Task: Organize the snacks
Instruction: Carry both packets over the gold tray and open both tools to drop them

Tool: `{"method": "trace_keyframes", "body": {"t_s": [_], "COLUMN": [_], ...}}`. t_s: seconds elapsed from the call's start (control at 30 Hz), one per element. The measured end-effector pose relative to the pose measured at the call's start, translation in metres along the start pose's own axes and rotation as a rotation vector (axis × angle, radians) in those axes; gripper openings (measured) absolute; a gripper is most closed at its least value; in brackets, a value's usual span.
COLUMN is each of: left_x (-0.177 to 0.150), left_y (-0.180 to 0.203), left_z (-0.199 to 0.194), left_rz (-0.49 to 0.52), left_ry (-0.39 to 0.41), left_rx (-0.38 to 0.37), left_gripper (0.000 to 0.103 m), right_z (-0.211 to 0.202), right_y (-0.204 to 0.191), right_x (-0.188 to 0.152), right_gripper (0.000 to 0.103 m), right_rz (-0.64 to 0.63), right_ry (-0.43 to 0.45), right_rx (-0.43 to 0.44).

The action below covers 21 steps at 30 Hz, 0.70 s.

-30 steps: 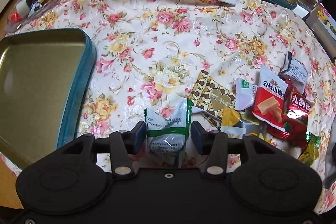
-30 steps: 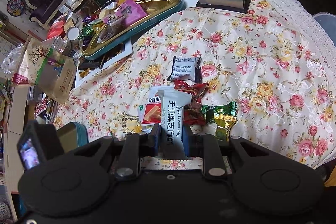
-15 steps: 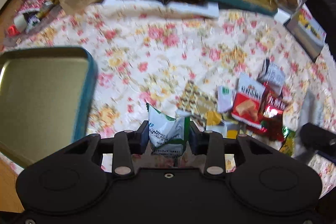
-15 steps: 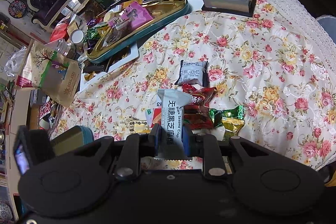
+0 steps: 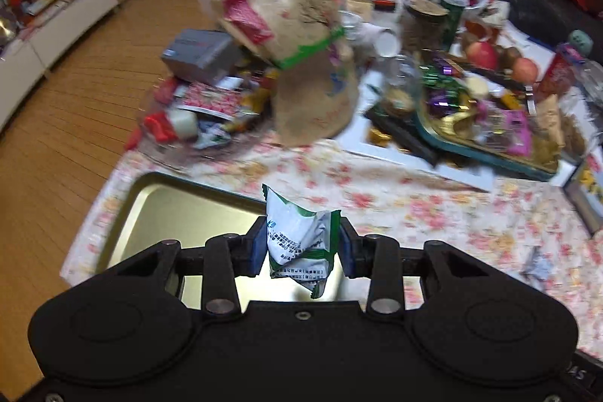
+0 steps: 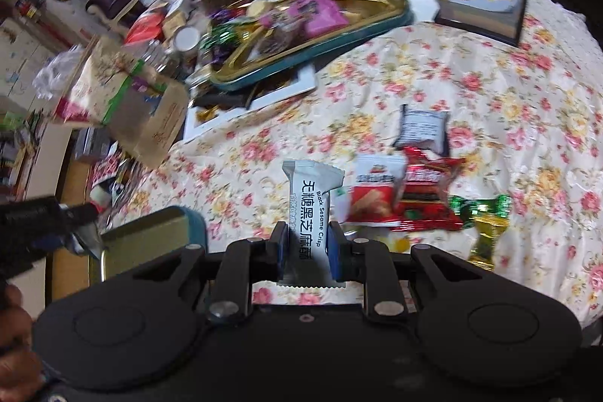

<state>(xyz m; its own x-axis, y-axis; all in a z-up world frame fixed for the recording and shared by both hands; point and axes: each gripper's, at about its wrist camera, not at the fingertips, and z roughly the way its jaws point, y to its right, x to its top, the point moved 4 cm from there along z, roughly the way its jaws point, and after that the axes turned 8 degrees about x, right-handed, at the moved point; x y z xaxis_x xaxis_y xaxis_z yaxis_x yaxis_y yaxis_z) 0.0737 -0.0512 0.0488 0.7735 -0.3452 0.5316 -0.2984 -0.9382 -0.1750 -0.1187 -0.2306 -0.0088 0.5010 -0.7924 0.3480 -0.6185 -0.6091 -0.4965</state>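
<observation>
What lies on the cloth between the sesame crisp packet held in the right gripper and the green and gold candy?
In the right wrist view, between the sesame crisp packet and the green and gold candy lie a red and white snack packet and a red wrapper.

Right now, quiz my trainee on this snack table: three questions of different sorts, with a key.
1. True or false: the left gripper holds a green and white packet between its fingers.
2. What is printed in English on the white packet in the right gripper?
A. Black Sesame Crisp
B. Peanut Brittle
C. Milk Candy
3. Fill in: the tin tray below the left gripper has ____ inside.

Key:
1. True
2. A
3. Nothing visible
</observation>
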Motion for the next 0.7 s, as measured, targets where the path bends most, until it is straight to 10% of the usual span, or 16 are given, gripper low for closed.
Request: {"method": "trace_keyframes", "body": {"t_s": [0.2,0.7], "left_x": [0.001,-0.017], "left_y": [-0.05,-0.13], "left_z": [0.01,0.044], "left_rz": [-0.001,-0.172], "left_ry": [0.03,-0.15], "left_rx": [0.119,0.12], "left_gripper": [0.046,0.046], "right_z": [0.016,0.053], "right_y": [-0.047,-0.166], "right_x": [-0.017,-0.065], "right_gripper": [0.024,0.024], "right_rz": [-0.122,-0.42], "right_ry": [-0.004,-0.161], "right_rx": [0.07,0.202]}}
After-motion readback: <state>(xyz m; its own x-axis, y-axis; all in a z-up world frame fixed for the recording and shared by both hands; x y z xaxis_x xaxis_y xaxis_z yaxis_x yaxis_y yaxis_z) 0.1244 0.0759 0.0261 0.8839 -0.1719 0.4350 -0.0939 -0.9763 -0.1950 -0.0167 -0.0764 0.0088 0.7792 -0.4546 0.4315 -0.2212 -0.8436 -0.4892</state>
